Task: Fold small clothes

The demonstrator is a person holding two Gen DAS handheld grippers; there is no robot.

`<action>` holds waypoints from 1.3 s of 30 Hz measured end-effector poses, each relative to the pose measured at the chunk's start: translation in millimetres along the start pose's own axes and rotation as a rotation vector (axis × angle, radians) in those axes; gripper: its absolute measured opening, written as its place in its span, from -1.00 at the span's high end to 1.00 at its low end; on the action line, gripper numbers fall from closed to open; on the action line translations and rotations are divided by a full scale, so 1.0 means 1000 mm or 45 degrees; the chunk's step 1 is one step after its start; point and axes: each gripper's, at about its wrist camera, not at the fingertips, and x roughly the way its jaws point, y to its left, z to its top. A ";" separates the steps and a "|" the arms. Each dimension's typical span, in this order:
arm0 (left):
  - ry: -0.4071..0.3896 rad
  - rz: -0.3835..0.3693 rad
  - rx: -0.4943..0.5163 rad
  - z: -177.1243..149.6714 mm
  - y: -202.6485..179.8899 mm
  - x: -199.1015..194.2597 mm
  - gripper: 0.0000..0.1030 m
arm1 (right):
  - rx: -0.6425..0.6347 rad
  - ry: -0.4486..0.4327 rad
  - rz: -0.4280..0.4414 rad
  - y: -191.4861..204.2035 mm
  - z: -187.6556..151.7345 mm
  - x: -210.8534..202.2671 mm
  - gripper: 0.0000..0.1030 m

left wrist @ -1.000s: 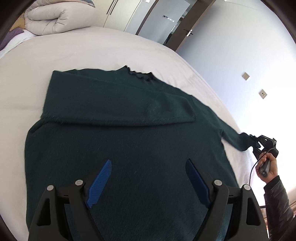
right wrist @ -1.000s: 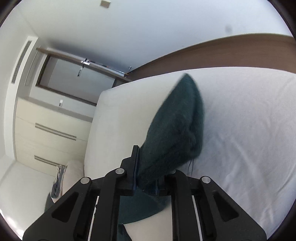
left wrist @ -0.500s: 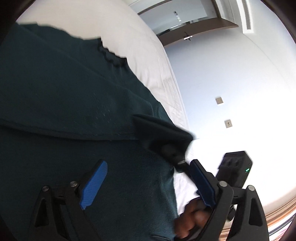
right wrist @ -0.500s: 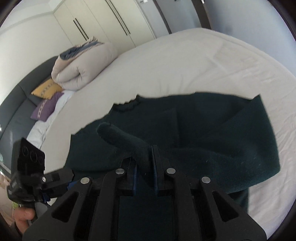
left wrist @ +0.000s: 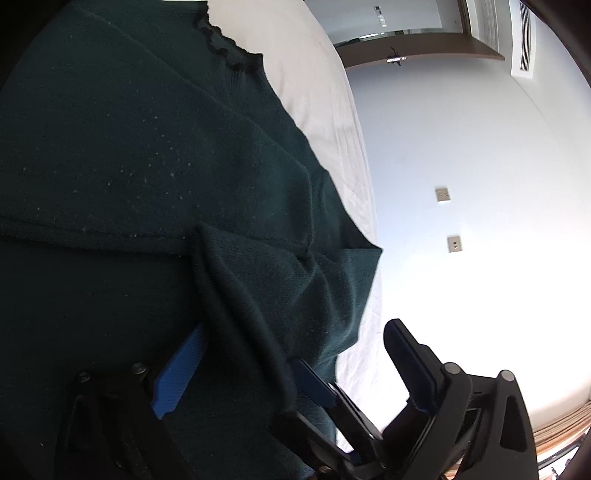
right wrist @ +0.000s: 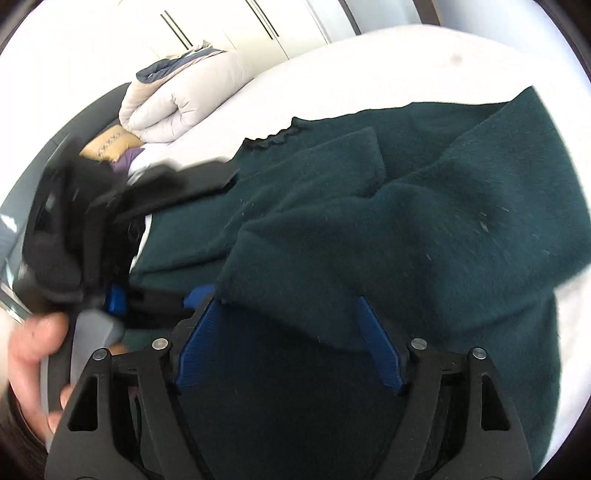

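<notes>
A dark green knit sweater [left wrist: 129, 155] lies flat on a white bed [left wrist: 317, 74], with one sleeve folded across the chest. In the right wrist view the sweater [right wrist: 424, 221] has its second sleeve [right wrist: 317, 266] laid over the body, the cuff resting between my right fingers. My right gripper [right wrist: 288, 325] is open just above the sweater. My left gripper [left wrist: 243, 365] is open, with the folded sleeve cuff [left wrist: 266, 295] draped over the space between its blue pads. The left gripper also shows blurred at the left of the right wrist view [right wrist: 85, 229].
A rolled white duvet [right wrist: 177, 99] and yellow and purple pillows [right wrist: 114, 147] lie at the bed's far end, with wardrobe doors [right wrist: 240, 26] behind. A pale wall with sockets [left wrist: 453, 243] and a doorway [left wrist: 406, 48] is beyond the bed edge.
My right gripper carried the sleeve across the sweater body, opened and let it go. The left gripper swung toward the sweater's right side, close to the right gripper.
</notes>
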 end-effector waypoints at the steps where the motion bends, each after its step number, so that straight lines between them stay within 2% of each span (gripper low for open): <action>1: 0.007 0.009 0.001 -0.002 0.001 0.002 -0.51 | 0.013 -0.003 0.000 -0.003 -0.002 -0.007 -0.45; 2: 0.025 0.019 -0.010 -0.002 0.004 0.006 -0.12 | 0.044 -0.005 0.011 -0.008 -0.006 -0.014 -0.45; 3: 0.046 0.026 -0.022 -0.003 0.006 0.008 0.13 | 0.097 0.002 0.032 -0.016 -0.010 -0.024 -0.45; 4: 0.065 0.043 -0.033 -0.003 0.009 0.011 0.62 | 0.146 0.013 0.049 -0.028 -0.010 -0.033 -0.45; 5: 0.071 0.069 -0.030 -0.003 0.009 0.013 0.88 | 0.208 0.020 0.086 -0.037 -0.014 -0.036 -0.45; 8: 0.057 0.125 0.066 -0.004 -0.005 0.009 0.86 | 0.292 -0.008 0.180 -0.059 -0.019 -0.066 -0.45; 12: -0.004 0.176 0.264 0.010 -0.045 -0.005 0.87 | 0.409 -0.051 0.309 -0.081 -0.020 -0.075 -0.45; 16: -0.088 0.224 0.440 0.035 -0.078 -0.030 0.87 | 0.483 -0.071 0.365 -0.096 -0.020 -0.079 -0.45; 18: -0.131 0.192 0.515 0.044 -0.089 -0.044 0.87 | 0.499 -0.070 0.375 -0.099 -0.019 -0.080 -0.45; 19: -0.145 0.167 0.562 0.044 -0.094 -0.051 0.87 | 0.513 -0.068 0.380 -0.101 -0.019 -0.082 -0.45; 23: -0.185 0.182 0.772 0.031 -0.127 -0.055 0.87 | 0.604 -0.074 0.452 -0.111 -0.010 -0.079 -0.45; 24: -0.193 0.194 0.845 0.031 -0.148 -0.043 0.87 | 0.640 -0.080 0.480 -0.116 -0.006 -0.075 -0.45; 27: -0.199 0.196 0.963 0.024 -0.171 -0.036 0.87 | 0.726 -0.107 0.534 -0.126 0.003 -0.066 -0.45; 30: -0.230 0.166 0.959 0.031 -0.174 -0.042 0.87 | 0.835 -0.155 0.577 -0.140 0.010 -0.057 -0.45; 32: -0.264 0.161 0.931 0.037 -0.162 -0.054 0.87 | 0.911 -0.197 0.633 -0.152 0.016 -0.052 -0.45; 36: -0.336 0.196 0.808 0.067 -0.119 -0.086 0.87 | 1.125 -0.318 0.737 -0.187 0.026 -0.040 -0.45; 39: -0.393 0.243 0.715 0.090 -0.082 -0.110 0.87 | 1.197 -0.386 0.773 -0.200 0.032 -0.036 -0.45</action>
